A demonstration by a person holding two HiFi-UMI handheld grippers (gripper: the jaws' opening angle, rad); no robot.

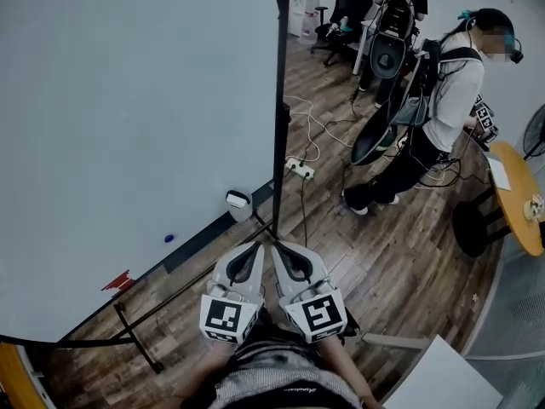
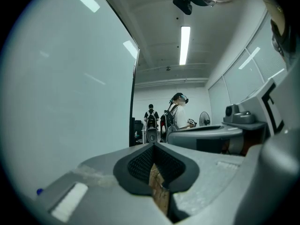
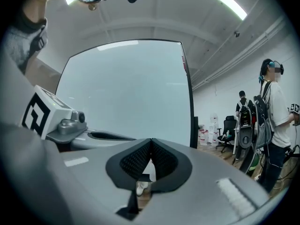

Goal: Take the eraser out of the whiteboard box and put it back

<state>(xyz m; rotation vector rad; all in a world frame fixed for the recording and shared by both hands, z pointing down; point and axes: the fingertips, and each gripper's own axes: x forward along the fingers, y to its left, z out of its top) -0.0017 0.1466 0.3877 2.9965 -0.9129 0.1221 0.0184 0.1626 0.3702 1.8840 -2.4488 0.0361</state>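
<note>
The whiteboard (image 1: 128,118) stands at the left on a black frame. A small white whiteboard box (image 1: 238,199) with a dark top hangs at its lower edge; I cannot make out the eraser itself. My two grippers are side by side low in the head view, short of the box and pointing toward it. The left gripper (image 1: 257,245) (image 2: 153,146) is shut with nothing between its pads. The right gripper (image 1: 275,245) (image 3: 151,139) is also shut and empty.
A blue magnet (image 1: 169,239) sticks to the board. The stand's black foot (image 1: 136,341) crosses the wooden floor. Cables and a power strip (image 1: 300,168) lie beyond the board. A person with a backpack (image 1: 451,100) stands by a round wooden table (image 1: 521,203).
</note>
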